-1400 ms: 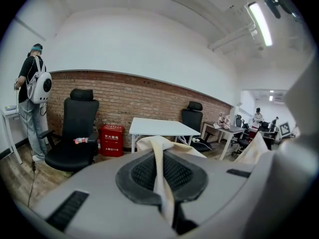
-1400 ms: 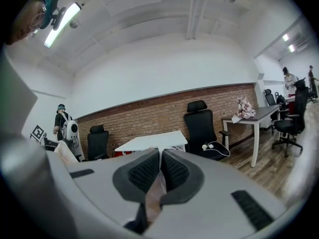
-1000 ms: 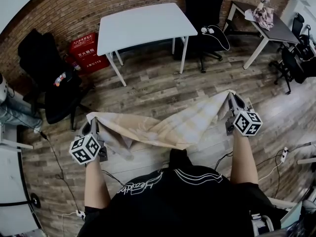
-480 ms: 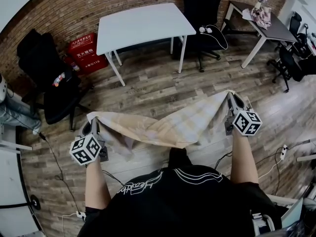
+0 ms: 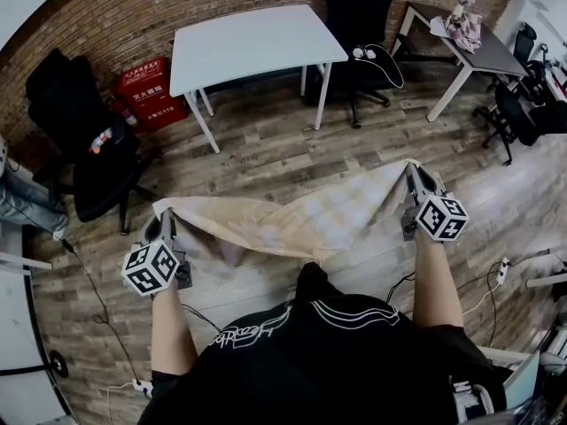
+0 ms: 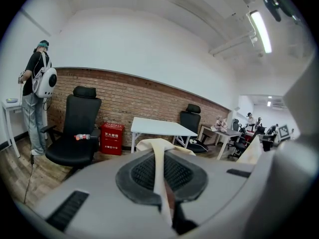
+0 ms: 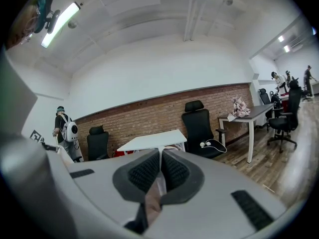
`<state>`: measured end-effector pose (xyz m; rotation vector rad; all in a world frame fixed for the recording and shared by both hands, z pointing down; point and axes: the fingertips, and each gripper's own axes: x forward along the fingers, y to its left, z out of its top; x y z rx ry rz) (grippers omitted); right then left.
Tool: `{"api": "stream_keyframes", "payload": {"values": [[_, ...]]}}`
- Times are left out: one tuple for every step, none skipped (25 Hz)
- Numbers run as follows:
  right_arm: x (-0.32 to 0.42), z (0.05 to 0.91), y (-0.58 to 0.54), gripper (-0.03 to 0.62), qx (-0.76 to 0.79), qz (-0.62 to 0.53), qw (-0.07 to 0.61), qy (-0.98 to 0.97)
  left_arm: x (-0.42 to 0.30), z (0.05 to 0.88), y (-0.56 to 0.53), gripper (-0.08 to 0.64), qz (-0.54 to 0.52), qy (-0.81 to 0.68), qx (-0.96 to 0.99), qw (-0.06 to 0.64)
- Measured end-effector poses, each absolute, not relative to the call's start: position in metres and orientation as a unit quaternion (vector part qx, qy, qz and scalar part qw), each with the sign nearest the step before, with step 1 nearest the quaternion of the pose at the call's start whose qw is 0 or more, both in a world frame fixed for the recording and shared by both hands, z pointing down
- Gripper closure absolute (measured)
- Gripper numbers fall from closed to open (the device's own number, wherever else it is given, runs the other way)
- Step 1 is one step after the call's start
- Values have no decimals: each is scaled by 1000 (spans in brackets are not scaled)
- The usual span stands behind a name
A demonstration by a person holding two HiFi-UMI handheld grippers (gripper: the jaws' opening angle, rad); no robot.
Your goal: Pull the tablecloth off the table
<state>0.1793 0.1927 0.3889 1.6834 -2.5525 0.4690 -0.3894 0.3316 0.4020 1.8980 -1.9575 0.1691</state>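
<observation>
The beige, faintly checked tablecloth (image 5: pixel 301 224) is off the white counter (image 5: pixel 257 42) and well apart from it, on the near side, over the wooden floor (image 5: pixel 266 149). We hold it spread between the two grippers, in front of our black shirt (image 5: pixel 328 352); its middle sags in soft folds.

The left gripper (image 5: pixel 164 224) has its fingers (image 6: pixel 144 173) closed on one corner of the cloth. In the left gripper view a narrow band of fabric runs between the dark pads and bunches just past the tips. The right gripper (image 5: pixel 414 173) has its fingers (image 7: pixel 177 171) clamped on the opposite corner, with a thin edge of cloth pinched between its pads. Both grippers point toward the white counter.

The white counter's top is bare, and it stands against a brick wall (image 5: pixel 133 16). Just left of the counter, a red box (image 5: pixel 151 87) sits by the wall. Farther left of the counter stands a black office chair (image 5: pixel 84 140) with a small bottle (image 6: pixel 82 137) on its seat. To the counter's right is a second black chair (image 5: pixel 363 16) with a white corded item (image 5: pixel 365 53) on its seat. Beyond that chair, a grey counter (image 5: pixel 474 47) carries a crumpled bundle (image 5: pixel 461 20). Far to the left of the white counter, a person (image 6: pixel 37 83) with a white backpack stands facing away.
</observation>
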Motion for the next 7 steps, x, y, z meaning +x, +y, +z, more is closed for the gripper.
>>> {"api": "stream_keyframes", "payload": {"values": [[179, 388, 193, 595, 544, 151, 25, -825, -390, 402, 332, 552, 60, -702, 680, 204], [179, 386, 194, 595, 544, 151, 25, -825, -390, 401, 333, 552, 60, -702, 680, 204], [178, 386, 194, 595, 544, 151, 26, -825, -390, 400, 333, 552, 59, -702, 680, 204], [178, 385, 195, 595, 544, 150, 26, -825, -391, 400, 334, 552, 59, -702, 679, 204], [177, 384, 195, 595, 544, 150, 26, -825, -392, 399, 335, 552, 58, -702, 679, 204], [177, 383, 196, 595, 544, 151, 26, -825, -393, 398, 336, 552, 58, -703, 679, 204], [176, 383, 196, 595, 544, 151, 25, -825, -393, 398, 337, 552, 58, -703, 679, 204]]}}
